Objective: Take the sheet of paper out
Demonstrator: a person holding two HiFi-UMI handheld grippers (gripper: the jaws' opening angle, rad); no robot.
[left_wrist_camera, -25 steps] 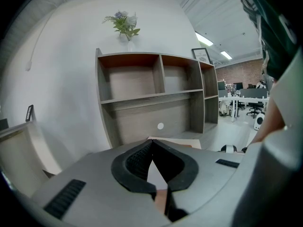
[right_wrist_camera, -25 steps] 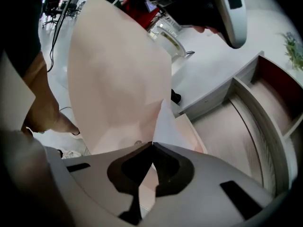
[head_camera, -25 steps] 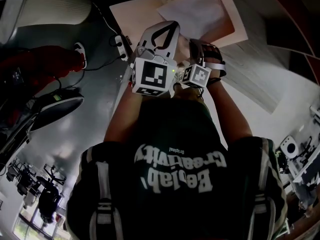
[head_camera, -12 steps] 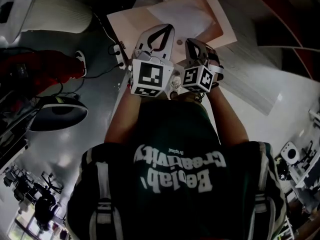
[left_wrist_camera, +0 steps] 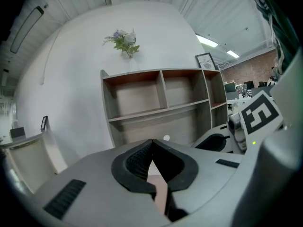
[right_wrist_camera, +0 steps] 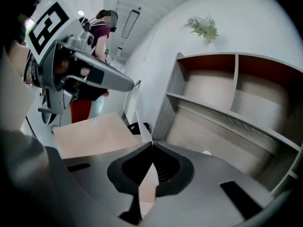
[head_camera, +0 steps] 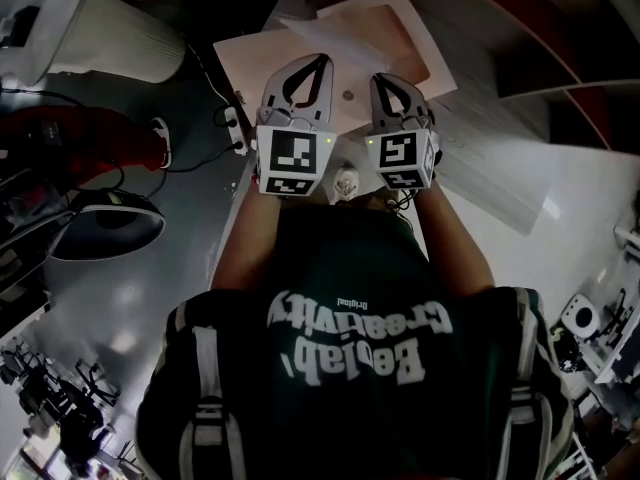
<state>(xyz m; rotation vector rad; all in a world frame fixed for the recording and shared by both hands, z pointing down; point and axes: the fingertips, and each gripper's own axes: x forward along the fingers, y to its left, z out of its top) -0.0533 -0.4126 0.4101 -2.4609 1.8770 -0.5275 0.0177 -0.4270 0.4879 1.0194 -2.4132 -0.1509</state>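
The right gripper [right_wrist_camera: 152,144] pinches the thin paper [right_wrist_camera: 143,126] tight, likely to pull it free, while the left gripper [left_wrist_camera: 152,142], jaws pressed together, seems to hold back the envelope [right_wrist_camera: 92,135], before the shelf [right_wrist_camera: 227,98].

The sheet of paper [right_wrist_camera: 142,126] is thin and white, seen almost edge-on just left of the frame's centre. Its lower end is pinched in the closed right tongs [right_wrist_camera: 152,143], and it rises up-left beside the tan envelope [right_wrist_camera: 92,134] lying flat at left
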